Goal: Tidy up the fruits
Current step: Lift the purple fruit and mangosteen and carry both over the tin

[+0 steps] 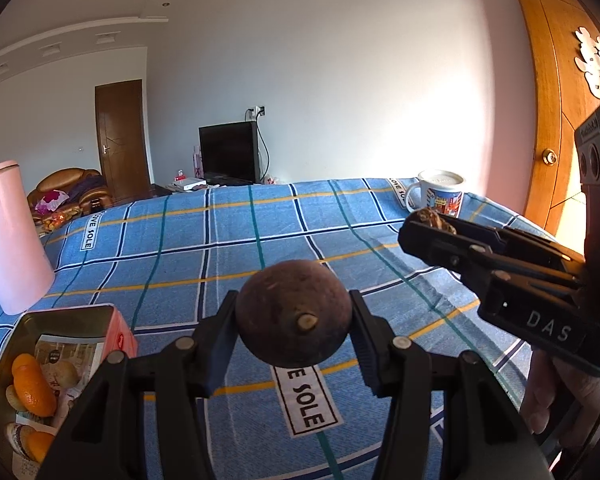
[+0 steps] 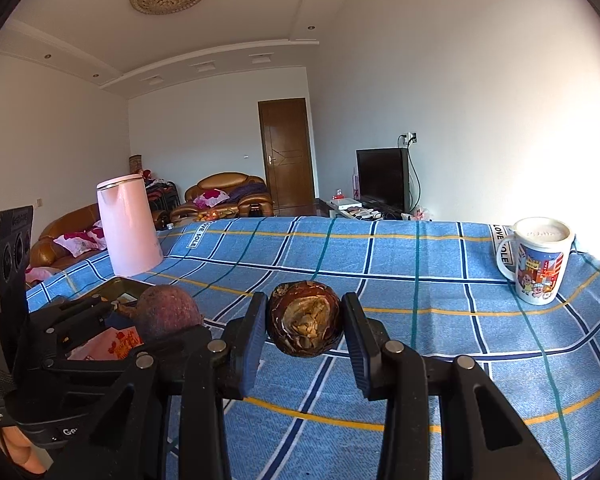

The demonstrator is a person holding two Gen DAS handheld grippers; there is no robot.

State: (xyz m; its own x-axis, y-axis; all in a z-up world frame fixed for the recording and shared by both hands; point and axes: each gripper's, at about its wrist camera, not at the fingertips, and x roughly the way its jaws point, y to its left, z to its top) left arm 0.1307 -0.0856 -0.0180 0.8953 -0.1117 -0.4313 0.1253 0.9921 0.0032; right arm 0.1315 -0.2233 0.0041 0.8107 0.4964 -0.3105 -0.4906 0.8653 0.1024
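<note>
Though fruit-laden, both hand-held grippers (image 1: pixel 294 320) (image 2: pixel 305 322) near tin (image 1: pixel 60 312), kettle (image 1: pixel 10 236), mug (image 2: pixel 538 260).

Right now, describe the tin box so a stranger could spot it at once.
On the blue checked cloth, look beside the tall pink jug. The tin box sits open just in front of it, the only container holding orange fruit; the mug stands far across.

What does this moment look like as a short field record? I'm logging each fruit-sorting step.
left tongs: shut on dark round fruit, held above the cloth
right tongs: shut on brown cracked fruit
tin box: open, holds orange pieces
surface: blue checked cloth
also there: pink kettle, lidded mug
</note>
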